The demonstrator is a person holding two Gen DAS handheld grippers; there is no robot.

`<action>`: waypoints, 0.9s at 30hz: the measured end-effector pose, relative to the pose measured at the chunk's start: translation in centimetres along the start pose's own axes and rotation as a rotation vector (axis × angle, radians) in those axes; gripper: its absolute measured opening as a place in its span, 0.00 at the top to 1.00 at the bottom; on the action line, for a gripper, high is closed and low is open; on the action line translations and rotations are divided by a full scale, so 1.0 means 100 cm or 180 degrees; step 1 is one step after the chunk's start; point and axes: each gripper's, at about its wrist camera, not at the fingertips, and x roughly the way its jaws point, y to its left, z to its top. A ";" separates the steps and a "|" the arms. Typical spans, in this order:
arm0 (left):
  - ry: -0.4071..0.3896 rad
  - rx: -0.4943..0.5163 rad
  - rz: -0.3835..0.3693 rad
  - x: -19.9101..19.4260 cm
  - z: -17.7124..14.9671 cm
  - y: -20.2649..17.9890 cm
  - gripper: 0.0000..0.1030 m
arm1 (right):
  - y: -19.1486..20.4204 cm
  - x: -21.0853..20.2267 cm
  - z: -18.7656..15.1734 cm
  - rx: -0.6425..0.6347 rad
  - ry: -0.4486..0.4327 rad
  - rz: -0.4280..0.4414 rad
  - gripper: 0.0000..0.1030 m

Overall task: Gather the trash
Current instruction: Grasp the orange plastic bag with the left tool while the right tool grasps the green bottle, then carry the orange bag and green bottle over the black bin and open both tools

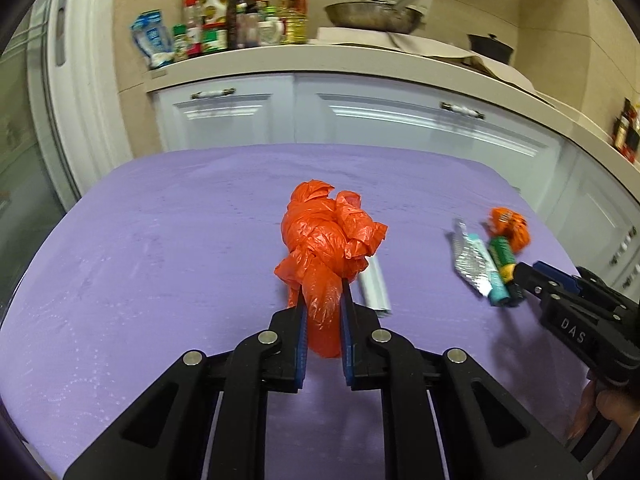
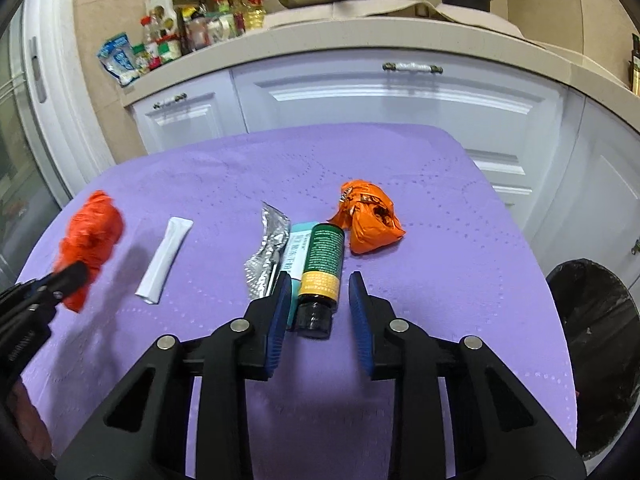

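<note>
From where I sit, the collecting has hardly begun: nothing shows inside the bin (image 2: 600, 344), at the table's (image 2: 460, 280) right edge, as far as I can see into its black liner. Nearest me, my left gripper (image 1: 323, 292) is clamped on the tail of the red bag (image 1: 328, 240), its pads pinching the plastic. My right gripper (image 2: 320, 284) stands apart around the cap end of the green bottle (image 2: 322, 272), which lies on the table; the pads are not yet pressing it. Beside the bottle lie a teal tube (image 2: 294, 256) and a foil wrapper (image 2: 268, 252), further left a white sachet (image 2: 164, 260), and beyond the bottle an orange wrapper (image 2: 368, 218). All of these are left.
</note>
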 end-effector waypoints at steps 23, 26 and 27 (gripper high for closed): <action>0.0039 -0.0094 0.0029 0.004 -0.004 0.014 0.87 | 0.010 -0.003 -0.005 -0.0166 0.0062 0.0016 0.77; 0.0028 -0.0090 0.0030 0.001 -0.006 0.012 0.87 | 0.005 -0.013 -0.009 -0.0146 0.0009 0.0011 0.77; 0.0022 -0.0084 0.0026 -0.001 -0.006 0.011 0.87 | 0.003 -0.016 -0.010 -0.0138 -0.0008 0.0005 0.77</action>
